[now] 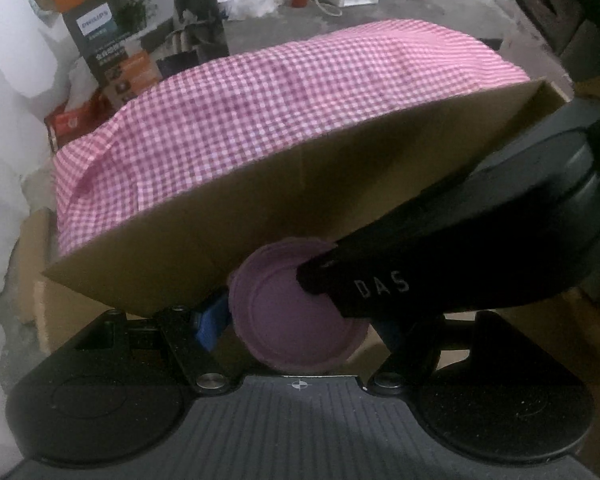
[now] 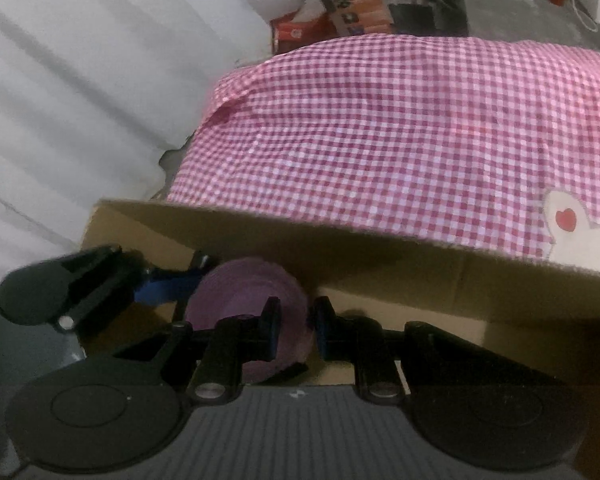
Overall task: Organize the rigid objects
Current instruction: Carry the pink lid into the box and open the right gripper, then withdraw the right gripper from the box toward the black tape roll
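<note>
Purple plastic, round and matt: a small cup, shown base-on in the left wrist view with a raised ring inside a flat rim, and side-on in the right wrist view with faint ribs round its wall. Hung low inside an open cardboard box, just under the flap, with a pink-and-white checked cloth beyond. Was clasped across its full width by the left gripper, blue pads wide apart, one at each flank. Was nipped at the rim by the right gripper, fingers almost pressed together.
</note>
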A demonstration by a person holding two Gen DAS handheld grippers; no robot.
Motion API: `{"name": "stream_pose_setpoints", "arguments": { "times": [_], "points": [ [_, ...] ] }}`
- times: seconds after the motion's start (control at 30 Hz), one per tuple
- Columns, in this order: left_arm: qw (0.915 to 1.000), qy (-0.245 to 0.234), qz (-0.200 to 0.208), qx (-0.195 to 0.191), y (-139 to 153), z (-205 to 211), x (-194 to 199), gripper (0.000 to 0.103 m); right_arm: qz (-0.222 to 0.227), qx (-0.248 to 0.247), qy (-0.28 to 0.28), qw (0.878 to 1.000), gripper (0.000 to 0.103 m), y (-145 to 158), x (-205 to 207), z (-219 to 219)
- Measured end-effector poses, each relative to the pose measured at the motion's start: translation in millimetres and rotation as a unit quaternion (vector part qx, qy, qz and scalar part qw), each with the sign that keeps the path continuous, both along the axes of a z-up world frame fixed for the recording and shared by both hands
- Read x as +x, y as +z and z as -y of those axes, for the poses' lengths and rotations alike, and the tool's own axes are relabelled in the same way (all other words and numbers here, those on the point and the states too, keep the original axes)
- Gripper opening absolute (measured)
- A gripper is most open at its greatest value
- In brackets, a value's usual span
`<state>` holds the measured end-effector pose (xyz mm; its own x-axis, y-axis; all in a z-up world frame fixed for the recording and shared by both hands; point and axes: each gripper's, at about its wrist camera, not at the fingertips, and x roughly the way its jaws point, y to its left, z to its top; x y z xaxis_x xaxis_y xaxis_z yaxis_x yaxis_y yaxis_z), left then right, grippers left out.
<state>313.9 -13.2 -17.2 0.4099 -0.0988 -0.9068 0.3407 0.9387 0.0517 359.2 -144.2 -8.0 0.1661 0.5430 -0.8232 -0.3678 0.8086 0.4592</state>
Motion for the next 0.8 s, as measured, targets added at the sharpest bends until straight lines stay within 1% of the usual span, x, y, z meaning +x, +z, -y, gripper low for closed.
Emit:
{"name": "stream_pose_setpoints", "arguments": {
  "times": [0.07, 0.13, 0.2, 0.27, 0.3, 0.5, 0.8],
  "points": [
    [1.0, 0.005, 0.001, 0.004, -3.1, 0.0, 2.9, 0.075, -0.009, 0.012, -0.009, 1.0, 0.022, -6.3, 3.8, -0.6],
    [0.9999, 0.01, 0.005, 0.003, -2.8, -0.5, 4.0, 0.075, -0.023, 0.024, -0.019, 0.999, 0.026, -11.2, 7.2, 0.7],
    [0.9999, 0.012, 0.011, 0.003, 1.8, -1.2, 3.2, 0.078, -0.034, 0.029, -0.026, 0.999, 0.033, -12.5, 6.4, 3.4],
    [0.9996, 0.013, 0.024, 0.002, 10.3, -2.2, -0.6, 0.082, -0.031, 0.031, -0.029, 0.999, 0.045, -8.2, 2.5, 7.3],
    [0.9995, 0.012, 0.03, 0.002, 14.5, -2.8, -2.5, 0.085, -0.028, 0.031, -0.03, 0.999, 0.046, -3.4, -1.3, 9.2],
    [0.9983, 0.011, 0.057, -0.009, 45.3, -4.0, -26.2, 0.088, -0.012, 0.045, -0.04, 0.998, 0.046, 27.1, -20.2, 27.0],
    [0.9929, 0.004, 0.114, -0.032, 104.3, -10.3, -91.2, 0.094, 0.034, 0.069, -0.045, 0.996, 0.047, 89.0, -73.8, 61.7]
  ]
}}
